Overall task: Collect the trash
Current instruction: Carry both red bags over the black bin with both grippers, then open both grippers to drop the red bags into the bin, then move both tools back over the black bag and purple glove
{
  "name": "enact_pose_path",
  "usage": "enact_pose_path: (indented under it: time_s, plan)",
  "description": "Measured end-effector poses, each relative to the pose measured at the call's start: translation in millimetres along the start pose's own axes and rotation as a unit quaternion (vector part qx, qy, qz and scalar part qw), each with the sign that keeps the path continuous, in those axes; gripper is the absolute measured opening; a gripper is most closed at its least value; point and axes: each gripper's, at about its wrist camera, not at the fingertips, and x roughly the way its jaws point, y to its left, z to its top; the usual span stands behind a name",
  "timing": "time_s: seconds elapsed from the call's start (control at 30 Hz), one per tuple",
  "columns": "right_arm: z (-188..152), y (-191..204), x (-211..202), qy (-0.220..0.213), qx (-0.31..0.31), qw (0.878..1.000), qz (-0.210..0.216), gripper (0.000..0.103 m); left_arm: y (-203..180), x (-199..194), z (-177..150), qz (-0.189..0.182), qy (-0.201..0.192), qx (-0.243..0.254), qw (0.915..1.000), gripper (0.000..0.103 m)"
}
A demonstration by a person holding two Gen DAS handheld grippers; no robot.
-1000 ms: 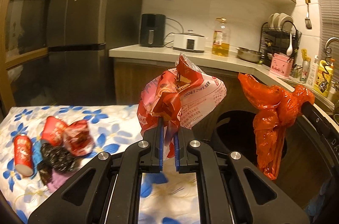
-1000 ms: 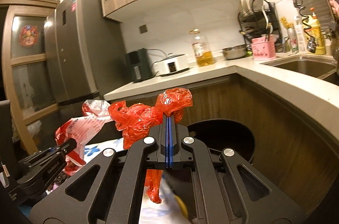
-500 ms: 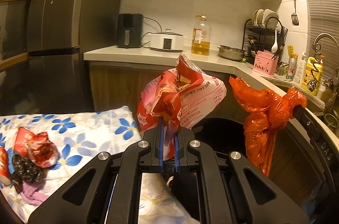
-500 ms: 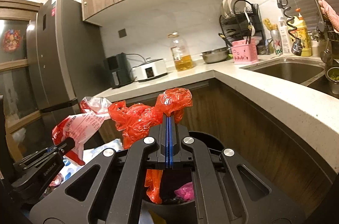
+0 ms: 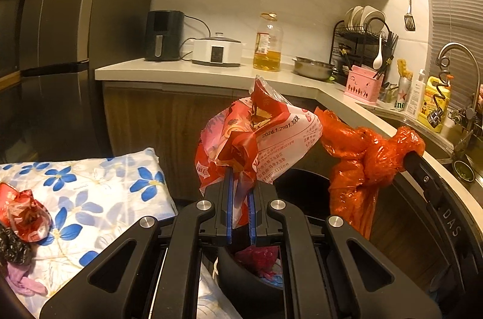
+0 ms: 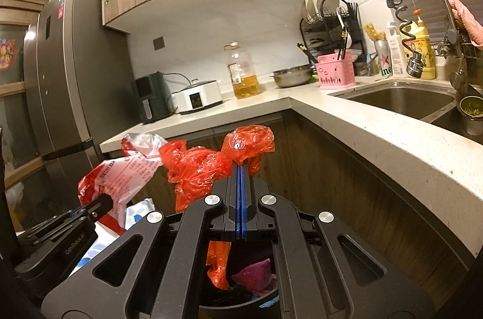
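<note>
Both tools matte black plastic: left gripper (image 5: pixel 240 207), right gripper (image 6: pixel 240 198). Blue pads (image 5: pixel 228 207) line the inner finger faces. Round silver screws (image 6: pixel 212 200) at linkage pivots, triangular cutouts in the arms. White lettering on the sides.

A crumpled red-and-white printed wrapper (image 5: pixel 259 137) stands upright; at its three o'clock an orange plastic bag (image 5: pixel 359 156) hangs bunched, both above the black bin (image 5: pixel 241 279) holding pink trash.
</note>
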Motion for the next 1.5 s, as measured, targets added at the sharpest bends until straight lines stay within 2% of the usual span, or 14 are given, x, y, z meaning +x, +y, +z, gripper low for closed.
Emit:
enact_pose_path:
  time_s: [0.4, 0.57, 0.63, 0.8, 0.9, 0.97, 1.17, 1.23, 1.33, 1.5]
  plan:
    - [-3.0, -6.0, 7.9, 0.010, 0.002, 1.000, 0.004, 0.001, -10.4, 14.0, -8.5, -0.024, 0.018, 0.012, 0.9995, 0.009]
    - [-2.6, -7.7, 10.4, 0.013, 0.005, 1.000, 0.008, 0.002, -13.2, 16.6, -10.3, -0.028, 0.023, 0.016, 0.9992, 0.014]
    - [-3.1, -8.8, 11.9, 0.017, 0.006, 1.000, 0.007, 0.002, -13.5, 17.6, -11.5, -0.030, 0.024, 0.017, 0.9991, 0.019]
    - [-5.2, -12.3, 18.4, 0.031, 0.011, 0.999, 0.010, 0.007, -14.1, 19.8, -13.2, -0.037, 0.029, 0.019, 0.9987, 0.026]
    - [-7.0, -13.5, 19.8, 0.035, 0.012, 0.999, 0.010, 0.018, -14.6, 21.3, -15.4, -0.034, 0.032, 0.024, 0.9986, 0.031]
    - [-7.8, -14.2, 19.5, 0.036, 0.014, 0.999, 0.011, 0.030, -13.0, 22.3, -17.0, -0.034, 0.035, 0.021, 0.9986, 0.035]
    - [-9.1, -17.5, 14.5, 0.037, 0.022, 0.999, 0.007, 0.055, -3.1, 18.2, -19.5, -0.024, 0.032, 0.010, 0.9992, 0.061]
    - [-10.3, -17.5, 11.3, 0.038, 0.023, 0.999, 0.003, 0.063, 1.5, 13.5, -21.0, -0.015, 0.027, 0.008, 0.9995, 0.073]
    - [-12.9, -15.8, 6.0, 0.042, 0.017, 0.999, -0.002, 0.075, 9.4, 5.9, -24.0, 0.003, 0.023, 0.009, 0.9997, 0.086]
    - [-19.0, -7.0, -3.4, 0.055, 0.004, 0.998, -0.008, 0.088, 25.7, -13.2, -30.5, 0.042, 0.013, 0.003, 0.9990, 0.093]
